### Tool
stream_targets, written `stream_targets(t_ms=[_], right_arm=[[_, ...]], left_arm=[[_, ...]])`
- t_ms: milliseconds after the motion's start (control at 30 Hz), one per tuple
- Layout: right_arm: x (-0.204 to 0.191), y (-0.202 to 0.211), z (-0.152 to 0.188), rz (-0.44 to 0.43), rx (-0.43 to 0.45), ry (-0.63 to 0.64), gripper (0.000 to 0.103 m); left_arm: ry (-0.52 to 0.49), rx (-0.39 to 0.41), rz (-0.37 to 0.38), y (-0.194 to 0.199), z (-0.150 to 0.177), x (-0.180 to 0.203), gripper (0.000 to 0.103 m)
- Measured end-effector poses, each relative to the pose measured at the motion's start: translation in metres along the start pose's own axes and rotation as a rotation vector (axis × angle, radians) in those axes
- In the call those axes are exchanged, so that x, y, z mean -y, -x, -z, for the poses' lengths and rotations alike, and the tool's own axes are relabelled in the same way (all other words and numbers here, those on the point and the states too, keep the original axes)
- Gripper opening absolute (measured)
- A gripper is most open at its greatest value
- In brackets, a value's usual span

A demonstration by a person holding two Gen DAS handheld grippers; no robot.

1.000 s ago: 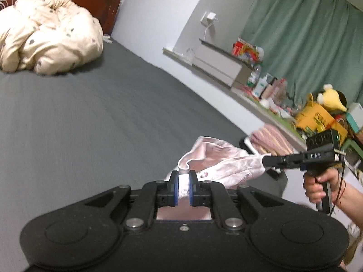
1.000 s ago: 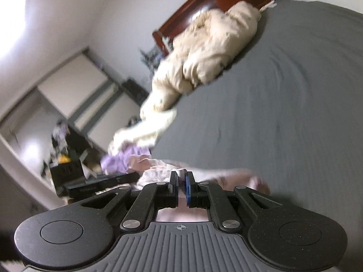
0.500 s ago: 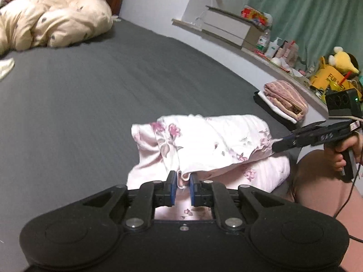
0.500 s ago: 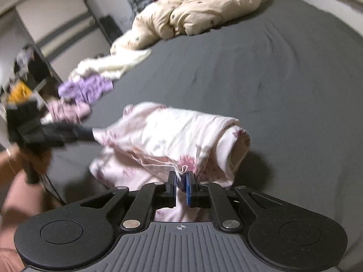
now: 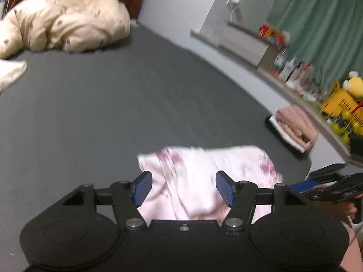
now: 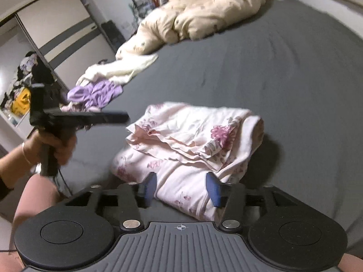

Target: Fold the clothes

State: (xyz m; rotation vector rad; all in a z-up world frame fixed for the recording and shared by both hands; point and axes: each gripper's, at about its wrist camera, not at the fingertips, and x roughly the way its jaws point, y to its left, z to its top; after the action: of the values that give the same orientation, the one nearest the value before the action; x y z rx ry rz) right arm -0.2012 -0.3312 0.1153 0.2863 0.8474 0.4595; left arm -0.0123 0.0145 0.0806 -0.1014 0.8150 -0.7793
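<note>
The pink floral cotton garment is seen lying on the dark grey bed sheet, near its front edge, doubled over into a loose bundle with several layered edges showing. It is gripped by neither tool. The jaws of the left gripper are spread wide above the cloth, and those of the right gripper are likewise released, presumably so that the fold can settle under its own weight. One floral garment is counted at the centre. At the far left, one purple crumpled garment and one cream one are seen unfolded. One folded pink striped pile is kept at the right edge.
</note>
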Motion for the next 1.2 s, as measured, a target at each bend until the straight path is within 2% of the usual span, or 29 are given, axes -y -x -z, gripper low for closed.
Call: stream_targets(t_ms=[133,233,400,433,500,533,567,600,633,667,700,733,800,933,1067,1200], right_arm=[[-0.006,0.006,-0.003,0.113,0.057,0.058,0.049],[-0.004,-0.002,-0.007,0.174,0.041,0.065,0.049],[0.019,-0.021,-0.021,0.084,0.079,-0.141,0.049],[0.023,-0.025,-0.024,0.087,0.083,-0.163,0.049],[0.029,-0.033,-0.029,0.093,0.09,-0.207,0.049],[0.033,-0.037,-0.03,0.085,0.084,-0.235,0.048],[0.038,-0.041,-0.03,0.076,0.078,-0.262,0.046],[0.042,-0.045,-0.031,0.067,0.072,-0.29,0.033],[0.046,-0.05,-0.031,0.057,0.066,-0.318,0.027],[0.051,-0.053,-0.03,0.048,0.061,-0.351,0.012],[0.055,-0.055,-0.028,0.05,0.063,-0.365,0.007],[0.058,-0.052,-0.026,0.056,0.073,-0.366,0.007],[0.063,-0.047,-0.023,0.076,0.072,-0.358,0.004],[0.071,-0.034,-0.013,0.111,0.034,-0.347,0.004],[0.068,-0.022,-0.004,0.105,0.019,-0.338,0.004],[0.062,-0.011,-0.002,0.086,0.067,-0.361,0.005]], left_arm=[[0.052,-0.006,0.002,-0.016,0.008,0.001,0.061],[0.059,0.021,-0.009,-0.014,0.011,0.003,0.061],[0.096,0.01,-0.014,-0.013,0.011,0.001,0.06],[0.118,0.006,-0.015,-0.014,0.01,-0.002,0.059],[0.165,-0.002,-0.015,-0.017,0.008,-0.008,0.047],[0.186,-0.006,-0.012,-0.019,0.007,-0.01,0.045],[0.207,-0.011,-0.008,-0.022,0.007,-0.012,0.04],[0.213,-0.016,-0.007,-0.025,0.007,-0.012,0.033],[0.218,-0.021,-0.007,-0.027,0.008,-0.012,0.028],[0.223,-0.027,-0.007,-0.03,0.009,-0.012,0.018],[0.228,-0.032,-0.007,-0.033,0.009,-0.012,0.01],[0.233,-0.038,-0.007,-0.036,0.01,-0.012,0.007],[0.224,-0.037,0.019,-0.036,0.014,-0.009,0.005],[0.204,-0.038,0.01,-0.03,0.02,-0.006,0.005],[0.184,-0.039,0.001,-0.025,0.026,-0.002,0.005],[0.164,-0.04,-0.008,-0.019,0.032,0.001,0.006]])
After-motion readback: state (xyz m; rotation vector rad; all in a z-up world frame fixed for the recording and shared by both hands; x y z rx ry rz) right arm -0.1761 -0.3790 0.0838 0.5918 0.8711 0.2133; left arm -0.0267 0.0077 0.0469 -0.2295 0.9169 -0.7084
